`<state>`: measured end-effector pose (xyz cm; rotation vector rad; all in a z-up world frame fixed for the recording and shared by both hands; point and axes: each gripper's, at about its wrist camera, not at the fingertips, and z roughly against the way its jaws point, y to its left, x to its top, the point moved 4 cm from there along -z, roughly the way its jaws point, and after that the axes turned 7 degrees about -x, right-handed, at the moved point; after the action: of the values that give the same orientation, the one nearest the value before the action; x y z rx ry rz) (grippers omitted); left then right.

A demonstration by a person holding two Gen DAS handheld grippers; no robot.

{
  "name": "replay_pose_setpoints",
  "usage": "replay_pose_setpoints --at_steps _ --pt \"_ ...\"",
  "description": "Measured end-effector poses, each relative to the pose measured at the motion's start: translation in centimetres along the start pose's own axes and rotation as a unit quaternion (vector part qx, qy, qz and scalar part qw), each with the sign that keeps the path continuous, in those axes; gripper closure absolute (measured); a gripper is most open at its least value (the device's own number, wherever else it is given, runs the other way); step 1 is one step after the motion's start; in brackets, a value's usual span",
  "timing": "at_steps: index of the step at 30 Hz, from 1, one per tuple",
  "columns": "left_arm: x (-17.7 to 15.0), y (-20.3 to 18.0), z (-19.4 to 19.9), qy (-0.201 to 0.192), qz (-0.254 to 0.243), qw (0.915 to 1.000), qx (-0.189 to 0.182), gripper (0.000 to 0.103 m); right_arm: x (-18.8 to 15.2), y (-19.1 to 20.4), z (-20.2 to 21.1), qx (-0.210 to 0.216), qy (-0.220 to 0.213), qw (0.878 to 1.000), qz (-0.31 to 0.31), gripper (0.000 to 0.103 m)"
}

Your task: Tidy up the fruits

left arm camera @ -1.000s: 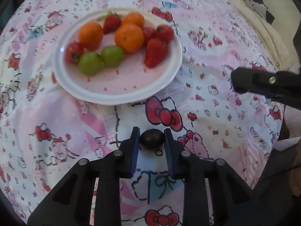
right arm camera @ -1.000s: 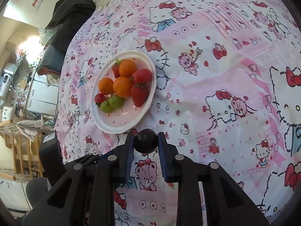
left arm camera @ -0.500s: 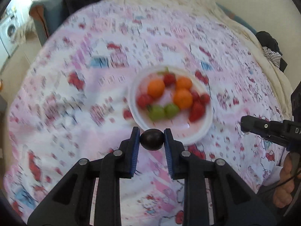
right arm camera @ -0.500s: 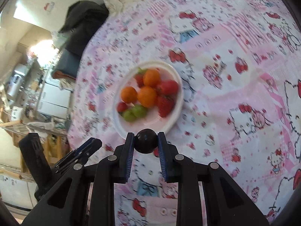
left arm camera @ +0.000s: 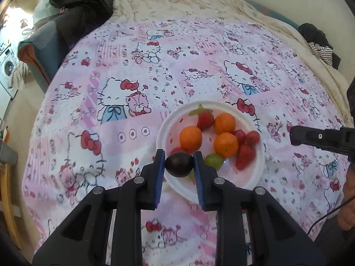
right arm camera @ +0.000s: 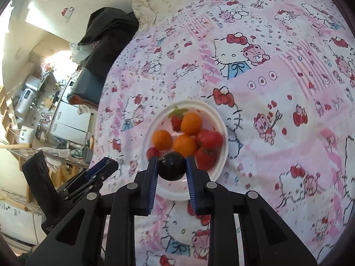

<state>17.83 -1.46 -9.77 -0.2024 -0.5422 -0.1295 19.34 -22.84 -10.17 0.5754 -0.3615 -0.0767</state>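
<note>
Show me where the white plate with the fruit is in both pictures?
Left wrist view: the white plate sits right of the middle, just past the left gripper.
Right wrist view: the plate sits in the middle, just past the right gripper.
Shared landmark: the three oranges on the plate.

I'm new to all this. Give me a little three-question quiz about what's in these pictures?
1. True or false: each tongs grips a dark round fruit.
2. How many orange fruits lie on the white plate?
3. Which is on the plate: A) bananas, B) strawberries, C) lemons?

Key:
1. True: the left tongs hold a dark plum; the right tongs hold a black fruit.
2. Three orange fruits.
3. B, strawberries.
</note>
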Motion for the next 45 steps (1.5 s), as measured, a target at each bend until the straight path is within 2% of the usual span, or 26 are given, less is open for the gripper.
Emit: replay_pose_setpoints --at_steps 5,12,18,22,23,24,25,26,27,28,29,33,36,39,40,41,43,45 --pt "1.0 0.3 -3.0 0.014 0.021 0.9995 -0.018 0.081 1.6 0.0 -1.8 -0.020 0.004 1.000 0.012 0.077" --pt "1.9 -0.8 -5.6 0.030 0.012 0.9989 -0.034 0.081 4.0 -0.3 -5.0 -0.030 0.018 0.999 0.015 0.077" --pt "1.6 -1.6 -7.1 0.047 0.008 0.9980 -0.042 0.080 4.3 -1.2 -7.7 -0.047 0.043 0.998 0.004 0.076" --pt "1.7 -1.8 -7.2 0.043 0.004 0.9983 -0.039 0.079 4.1 -1.9 -8.3 -0.051 0.049 0.997 -0.004 0.074" --pt "1.7 -1.8 -7.2 0.045 0.005 0.9983 -0.037 0.078 4.0 -2.1 -8.4 -0.050 0.050 0.997 -0.009 0.074" --pt "1.8 -1.8 -7.2 0.045 0.007 0.9982 -0.039 0.069 4.0 -2.4 -8.5 -0.044 0.053 0.997 -0.015 0.074" --pt "1.8 -1.8 -7.1 0.043 0.008 0.9981 -0.044 0.055 4.1 -2.5 -8.5 -0.040 0.055 0.997 -0.022 0.074" --pt "1.8 -1.8 -6.9 0.039 0.009 0.9983 -0.044 0.048 4.1 -2.6 -8.4 -0.038 0.053 0.997 -0.027 0.072" --pt "1.9 -1.8 -6.7 0.034 0.008 0.9986 -0.040 0.036 4.2 -2.7 -8.2 -0.037 0.050 0.998 -0.031 0.068" --pt "2.0 -1.8 -6.4 0.025 0.007 0.9991 -0.035 0.033 4.3 -2.6 -8.1 -0.035 0.047 0.998 -0.032 0.054" --pt "2.0 -1.7 -6.1 0.018 0.006 0.9994 -0.030 0.033 4.3 -2.4 -7.9 -0.032 0.044 0.998 -0.031 0.043" --pt "2.1 -1.0 -4.9 -0.002 0.010 0.9999 0.004 0.033 4.8 -1.5 -6.7 -0.036 0.018 0.999 -0.014 0.042" --pt "1.9 0.4 -2.6 -0.036 0.025 0.9983 0.040 0.033 4.8 -0.6 -5.3 -0.012 0.002 1.000 -0.010 0.042" --pt "1.7 2.0 0.3 -0.071 0.051 0.9945 0.057 0.033 4.1 1.1 -3.1 0.012 -0.016 1.000 0.016 0.035" --pt "1.7 2.4 1.1 -0.077 0.054 0.9936 0.063 0.033 3.7 1.9 -1.9 0.009 -0.036 0.999 0.030 0.027" --pt "1.6 2.6 2.1 -0.086 0.057 0.9925 0.067 0.033 3.5 2.5 -1.3 0.010 -0.048 0.998 0.039 0.020" --pt "1.5 2.9 3.7 -0.098 0.059 0.9914 0.064 0.033 2.9 3.6 0.7 0.009 -0.080 0.995 0.053 0.014" --pt "1.1 2.8 5.1 -0.103 0.056 0.9916 0.055 0.033 2.1 4.6 2.4 0.004 -0.105 0.992 0.071 0.013"
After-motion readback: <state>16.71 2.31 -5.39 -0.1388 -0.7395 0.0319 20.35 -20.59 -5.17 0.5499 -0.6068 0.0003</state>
